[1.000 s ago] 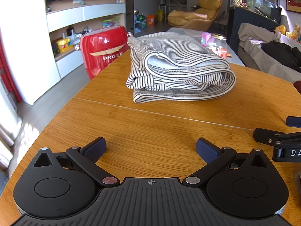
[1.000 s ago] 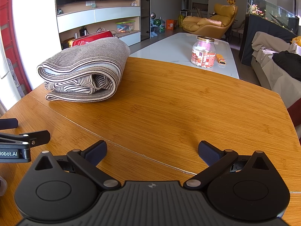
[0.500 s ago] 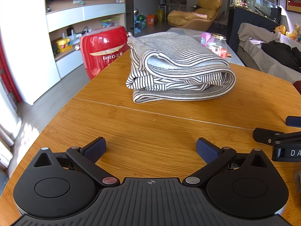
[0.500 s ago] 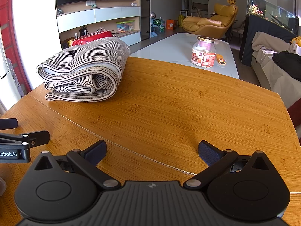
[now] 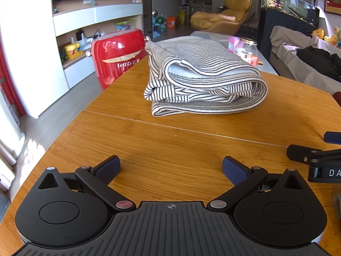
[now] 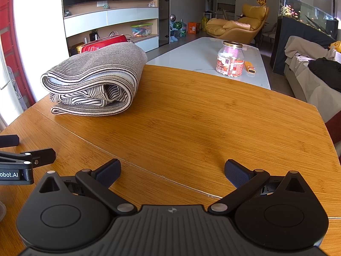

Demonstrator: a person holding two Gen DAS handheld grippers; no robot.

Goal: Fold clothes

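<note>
Fingers [image 5: 107, 168] of the left gripper [image 5: 170, 169] stood spread wide with nothing between them, low over the wooden tabletop [image 5: 170, 140]; the right gripper [image 6: 171, 171] was likewise wide apart and empty, its fingers [image 6: 235, 172] over bare wood. Compared with the frames from a second before, nothing had shifted: both grippers sat in the same place and the clothing kept its shape and position.

The folded striped garment [image 5: 202, 79] lay in a thick bundle on the far part of the tabletop, beyond the seam line, well apart from both grippers; in the right wrist view it [image 6: 93, 83] sat to the far left.

On the white table [image 6: 191, 57] behind, a glass jar [image 6: 230, 58] with a metal lid stood upright, holding pinkish contents that could not be made out, and a small orange object [image 6: 249, 67] lay just beside it. A red case [image 5: 116, 59] stood on the floor beside the tabletop's far left edge. A clear bin [image 6: 141, 29] with a green lid sat on the shelf, its contents too small to tell.
</note>
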